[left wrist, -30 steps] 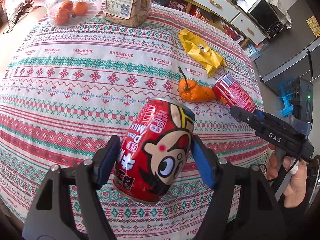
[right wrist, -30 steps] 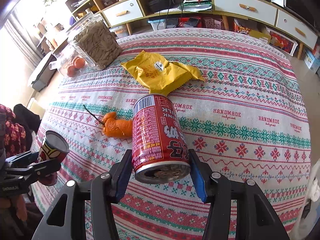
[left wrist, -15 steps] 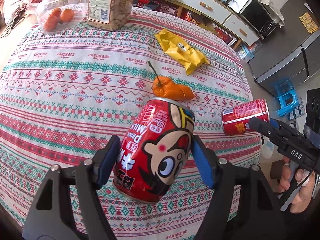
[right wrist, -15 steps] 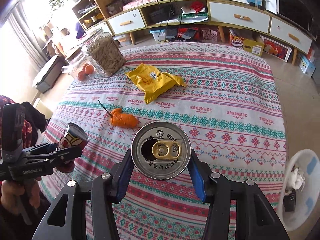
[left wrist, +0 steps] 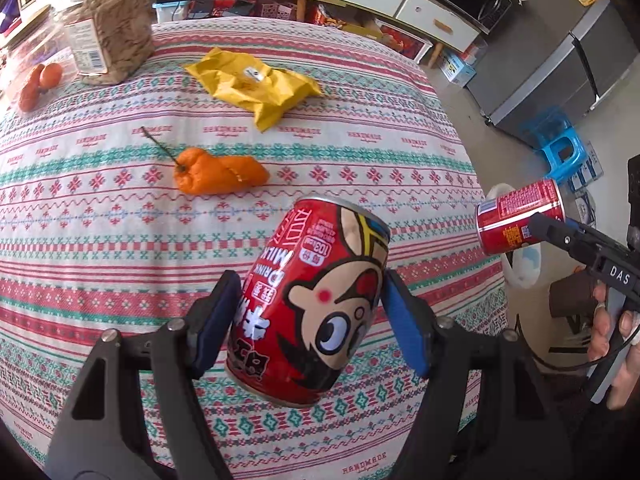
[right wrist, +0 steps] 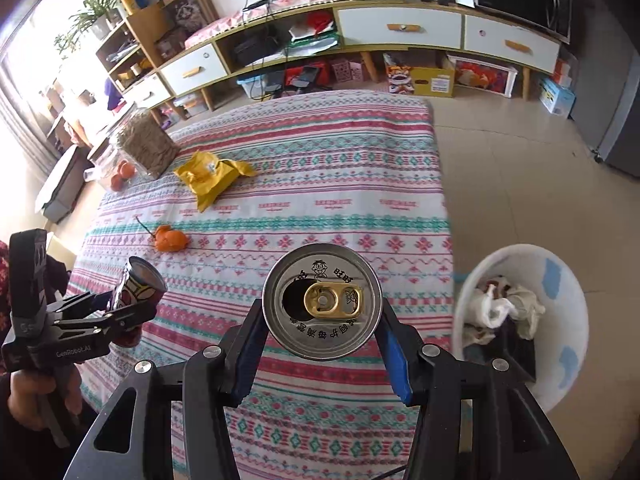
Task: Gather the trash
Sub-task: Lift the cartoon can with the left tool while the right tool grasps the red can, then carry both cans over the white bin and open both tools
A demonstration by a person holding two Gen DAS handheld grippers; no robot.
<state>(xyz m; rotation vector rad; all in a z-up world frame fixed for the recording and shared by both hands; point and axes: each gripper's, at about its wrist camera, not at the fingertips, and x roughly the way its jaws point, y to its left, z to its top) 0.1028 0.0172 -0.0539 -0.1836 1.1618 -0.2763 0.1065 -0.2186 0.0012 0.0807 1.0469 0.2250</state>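
Red cans were in both grippers. The right gripper (right wrist: pixel 322 354) pinched an opened can (right wrist: pixel 322 302) across its body, lid and pull tab facing the camera, long axis running roughly along the fingers. The left gripper (left wrist: pixel 308 324) pinched a cartoon can (left wrist: pixel 310 308), tilted, top leaning away and to the right, pads pressed on both sides.

Key relation: the bin (right wrist: pixel 560 276), white with blue patches, stood on the floor just off the counter's (right wrist: pixel 320 168) right edge, to the right of and below the right gripper in its own view. Crumpled tissue already lay inside. The opened can hung over the counter near that edge, not yet over the bin's mouth. The right hand was clearly nearer the bin; in the left wrist view the same can (left wrist: pixel 520 216) showed far right, past the counter edge, with a sliver of the bin behind it. The left can sat over the counter's near part, farther from the bin.

Likely next step: carry the right can further right over the rim, then release; the left can would follow.

Still on the counter: a yellow wrapper (left wrist: pixel 256 82) and orange peel (left wrist: pixel 220 172), well apart from both grippers. A jar (left wrist: pixel 108 36) of snacks stood at the far left, probably not trash.
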